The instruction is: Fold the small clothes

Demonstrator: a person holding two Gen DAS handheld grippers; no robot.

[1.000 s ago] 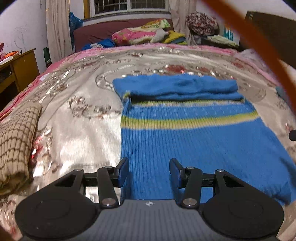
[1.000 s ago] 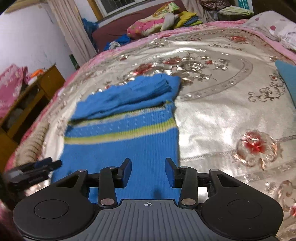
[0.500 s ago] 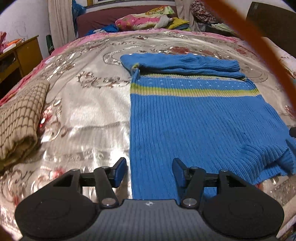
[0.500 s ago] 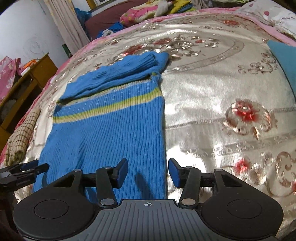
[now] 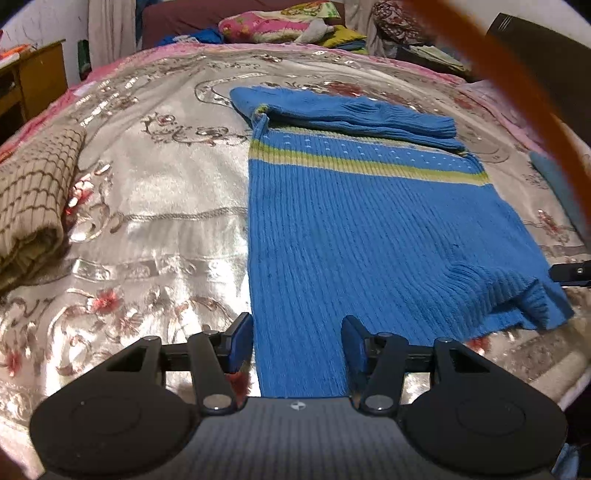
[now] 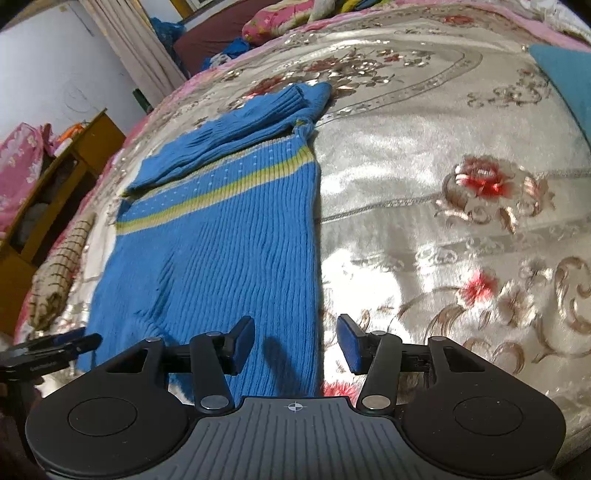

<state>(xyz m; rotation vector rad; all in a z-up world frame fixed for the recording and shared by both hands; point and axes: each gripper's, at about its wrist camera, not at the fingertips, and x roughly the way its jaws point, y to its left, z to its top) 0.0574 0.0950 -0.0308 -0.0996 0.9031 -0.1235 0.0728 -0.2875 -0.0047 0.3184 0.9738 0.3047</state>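
The blue sweater [image 5: 369,229] is spread flat on the bed [image 5: 147,221], which is covered by a shiny silver floral spread, and its long axis is seen to run from the near hem away to the far end, where the sleeves [image 5: 354,114] have already been folded across the top above a yellow-green stripe [image 5: 369,162]. Its near hem is reached by both tools: the left tongs [image 5: 297,341] are held released over the near left corner of the hem, with one finger outside the left edge and the other over the knit, while the right tongs [image 6: 295,343] are likewise held released, straddling the right edge at the near hem. Nothing is gripped by either. The near right corner [image 5: 532,299] is seen rumpled and turned over, just beside the tip of the other tool at the frame edge. Each corner is judged equally close to its own tongs, so a lengthwise fold of the hem toward the far sleeves seems likely to be prepared. A folded tan checked cloth [image 5: 33,192] is lying at the left, well apart from the sweater. Beyond the bed, a wooden cabinet [image 6: 66,177], curtains [image 6: 136,48] and a pile of colourful bedding [image 5: 280,22] are visible.
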